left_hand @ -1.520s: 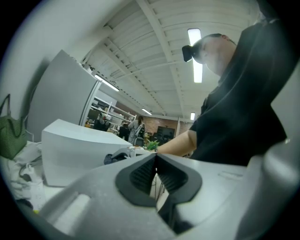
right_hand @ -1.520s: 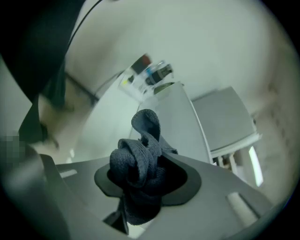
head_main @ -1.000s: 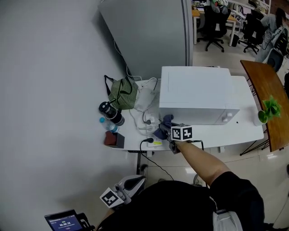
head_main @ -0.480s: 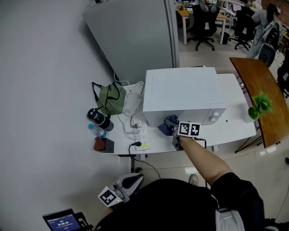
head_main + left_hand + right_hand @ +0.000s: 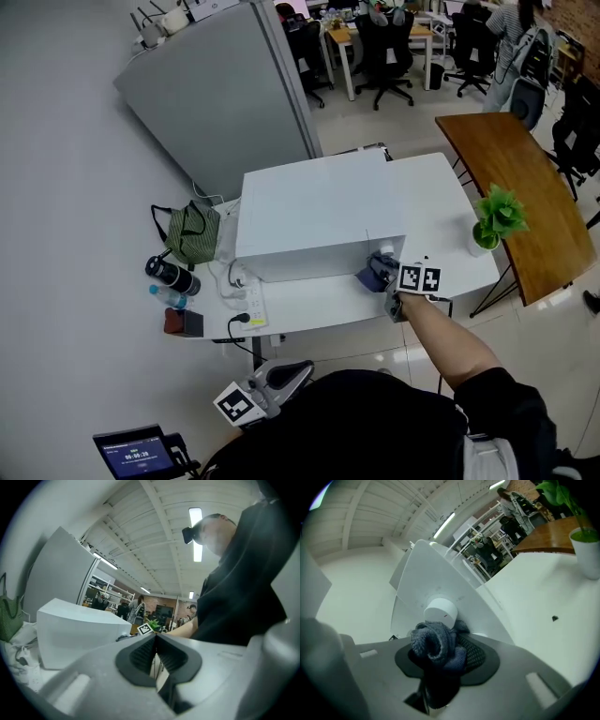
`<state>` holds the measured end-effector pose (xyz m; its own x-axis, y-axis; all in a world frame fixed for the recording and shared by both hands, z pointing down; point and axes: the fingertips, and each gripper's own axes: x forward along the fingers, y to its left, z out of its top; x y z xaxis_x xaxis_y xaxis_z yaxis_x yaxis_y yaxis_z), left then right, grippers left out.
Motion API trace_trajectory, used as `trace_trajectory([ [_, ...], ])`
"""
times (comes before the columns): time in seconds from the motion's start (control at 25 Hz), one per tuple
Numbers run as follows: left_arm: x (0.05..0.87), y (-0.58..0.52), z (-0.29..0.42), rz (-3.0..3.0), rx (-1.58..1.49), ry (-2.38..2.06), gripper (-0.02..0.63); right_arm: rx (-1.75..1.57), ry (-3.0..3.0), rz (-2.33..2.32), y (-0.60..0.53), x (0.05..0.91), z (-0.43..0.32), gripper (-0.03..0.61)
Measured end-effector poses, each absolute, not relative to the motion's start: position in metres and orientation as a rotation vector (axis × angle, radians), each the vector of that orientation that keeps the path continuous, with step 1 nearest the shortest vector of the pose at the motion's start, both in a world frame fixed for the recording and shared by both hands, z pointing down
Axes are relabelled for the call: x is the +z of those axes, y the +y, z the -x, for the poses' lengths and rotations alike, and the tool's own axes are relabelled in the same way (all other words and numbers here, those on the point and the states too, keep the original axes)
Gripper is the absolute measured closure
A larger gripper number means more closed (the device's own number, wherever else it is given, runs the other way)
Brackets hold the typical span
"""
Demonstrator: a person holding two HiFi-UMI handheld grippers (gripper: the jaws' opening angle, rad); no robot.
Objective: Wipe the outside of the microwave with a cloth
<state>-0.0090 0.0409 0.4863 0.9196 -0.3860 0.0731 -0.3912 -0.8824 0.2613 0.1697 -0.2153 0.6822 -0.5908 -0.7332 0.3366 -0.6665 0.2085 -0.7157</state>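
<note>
- Since the earlier frames, the right gripper (image 5: 386,284) has travelled along the front of the microwave (image 5: 314,211) from its left end to its right end, carrying the cloth (image 5: 374,273) with it.
- Right gripper jaws: clamped on the dark blue cloth, which bulges out between the pads in a bunched roll.
- Cloth position: pressed against the lower right part of the microwave front. In the right gripper view it sits just below a round white knob (image 5: 439,611).
- Microwave position: white, standing on a white table (image 5: 441,197), with its front facing the person.
- Left gripper (image 5: 156,645): held low, close to the person's body and well apart from the table. Its jaws are closed together with nothing between them.
- Right of the microwave: a green plant (image 5: 498,208) in a white pot (image 5: 482,240) stands at the table's right edge, beside a wooden table (image 5: 520,178).
- Left of the microwave: a green striped bag (image 5: 190,234), a dark bottle (image 5: 167,274), a small clear bottle (image 5: 169,297) and a dark red box (image 5: 182,322).
- A white power strip (image 5: 251,306) lies just beside the microwave's left end, with cables plugged in.
- Behind the table stands a grey partition (image 5: 225,94).
</note>
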Motion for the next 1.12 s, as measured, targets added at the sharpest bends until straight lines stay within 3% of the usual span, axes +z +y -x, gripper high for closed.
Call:
trace_trajectory([
  [0.16, 0.487, 0.042, 0.013, -2.804, 0.006, -0.579, 0.611, -1.330, 2.439, 1.348, -0.208, 0.673, -0.152, 0.437],
  [0.28, 0.490, 0.045, 0.041, -2.775, -0.026, -0.627, 0.611, -1.320, 2.571, 1.213, -0.196, 0.665, -0.089, 0.437],
  [0.56, 0.498, 0.061, 0.178, -2.693, -0.062, -0.851, 0.611, -1.427, 2.751, 1.018, -0.200, 0.700, 0.104, 0.437],
  [0.72, 0.502, 0.073, 0.245, -2.637, -0.048, -0.955, 0.611, -1.464, 2.827, 1.029, -0.217, 0.728, 0.173, 0.437],
  [0.92, 0.506, 0.078, 0.268, -2.607, -0.028, -0.986, 0.611, -1.490, 2.800, 1.122, -0.242, 0.742, 0.190, 0.437],
  [1.12, 0.505, 0.070, 0.226, -2.637, 0.007, -0.946, 0.611, -1.468, 2.774, 1.122, -0.242, 0.736, 0.149, 0.439],
])
